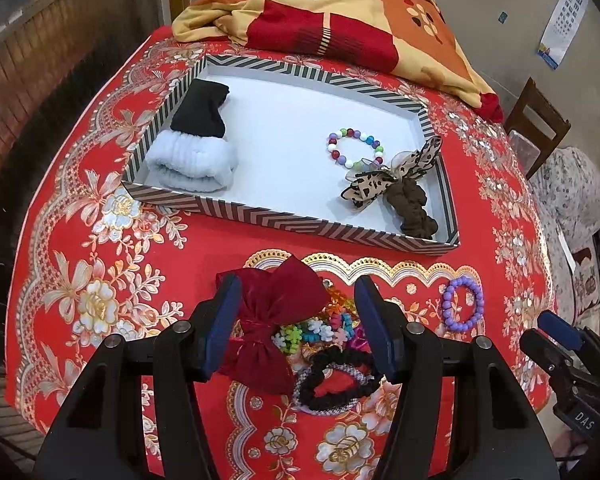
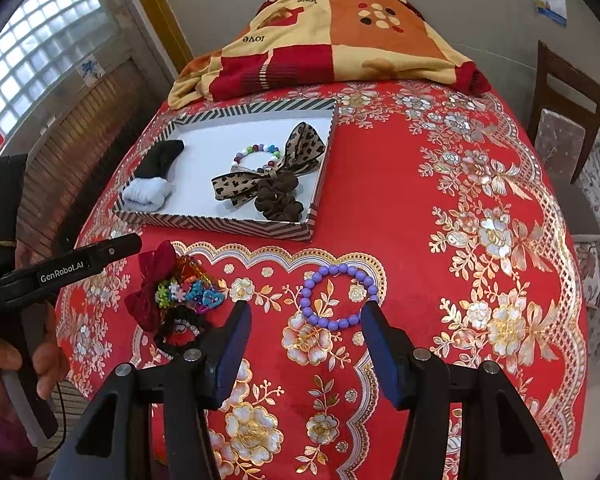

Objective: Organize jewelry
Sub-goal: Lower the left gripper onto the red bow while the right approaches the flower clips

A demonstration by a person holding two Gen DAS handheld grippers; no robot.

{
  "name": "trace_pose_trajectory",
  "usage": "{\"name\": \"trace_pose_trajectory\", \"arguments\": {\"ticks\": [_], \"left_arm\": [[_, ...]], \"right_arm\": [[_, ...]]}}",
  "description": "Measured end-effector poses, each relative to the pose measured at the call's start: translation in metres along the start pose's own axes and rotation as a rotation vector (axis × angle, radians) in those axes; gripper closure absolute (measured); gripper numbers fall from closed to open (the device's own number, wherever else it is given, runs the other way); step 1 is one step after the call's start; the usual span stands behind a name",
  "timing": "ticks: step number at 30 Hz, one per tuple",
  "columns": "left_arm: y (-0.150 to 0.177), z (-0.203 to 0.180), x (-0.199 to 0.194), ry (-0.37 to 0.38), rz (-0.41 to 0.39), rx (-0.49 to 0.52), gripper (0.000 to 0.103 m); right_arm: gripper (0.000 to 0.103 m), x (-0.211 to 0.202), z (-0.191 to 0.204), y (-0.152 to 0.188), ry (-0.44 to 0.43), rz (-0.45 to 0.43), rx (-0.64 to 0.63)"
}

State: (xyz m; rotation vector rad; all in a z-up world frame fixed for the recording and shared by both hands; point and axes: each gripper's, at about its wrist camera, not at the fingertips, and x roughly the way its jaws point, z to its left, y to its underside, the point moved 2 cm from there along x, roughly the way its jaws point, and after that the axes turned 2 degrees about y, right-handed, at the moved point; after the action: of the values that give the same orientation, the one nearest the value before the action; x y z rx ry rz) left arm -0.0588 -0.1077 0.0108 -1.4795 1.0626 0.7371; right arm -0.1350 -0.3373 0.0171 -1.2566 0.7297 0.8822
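A striped tray (image 1: 284, 222) (image 2: 236, 226) holds black and white rolled bands (image 1: 196, 148), a multicoloured bead bracelet (image 1: 354, 148) (image 2: 256, 156) and a leopard bow on a brown scrunchie (image 1: 396, 184) (image 2: 276, 184). On the cloth in front lie a dark red bow (image 1: 276, 320) (image 2: 152, 284), colourful clips (image 1: 320, 330) (image 2: 192, 292), a black scrunchie (image 1: 336, 384) and a purple bead bracelet (image 1: 462, 304) (image 2: 338, 296). My left gripper (image 1: 296, 328) is open over the red bow and clips. My right gripper (image 2: 306, 346) is open just short of the purple bracelet.
A folded patterned blanket (image 1: 340, 12) (image 2: 332, 36) lies behind the tray. The table has a red floral cloth (image 2: 460, 200). A wooden chair (image 2: 564, 112) stands at the right. The table edge drops off at left and right.
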Motion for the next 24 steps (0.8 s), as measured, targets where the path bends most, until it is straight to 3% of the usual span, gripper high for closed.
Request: {"name": "trace_pose_trajectory", "arguments": {"ticks": [6, 12, 16, 24], "left_arm": [[-0.002, -0.003, -0.003, -0.010, -0.002, -0.005, 0.044], [-0.011, -0.007, -0.020, 0.001, -0.042, 0.006, 0.044], [-0.010, 0.005, -0.031, -0.022, -0.062, -0.001, 0.044], [0.002, 0.043, -0.027, -0.069, -0.019, -0.086, 0.044]], "right_arm": [[0.048, -0.005, 0.007, -0.007, -0.014, -0.007, -0.051], [0.046, -0.001, 0.003, -0.012, -0.048, -0.028, -0.013], [0.046, 0.001, 0.004, -0.012, -0.083, -0.041, -0.001], [0.046, 0.022, 0.012, -0.012, -0.117, 0.001, -0.021]]}}
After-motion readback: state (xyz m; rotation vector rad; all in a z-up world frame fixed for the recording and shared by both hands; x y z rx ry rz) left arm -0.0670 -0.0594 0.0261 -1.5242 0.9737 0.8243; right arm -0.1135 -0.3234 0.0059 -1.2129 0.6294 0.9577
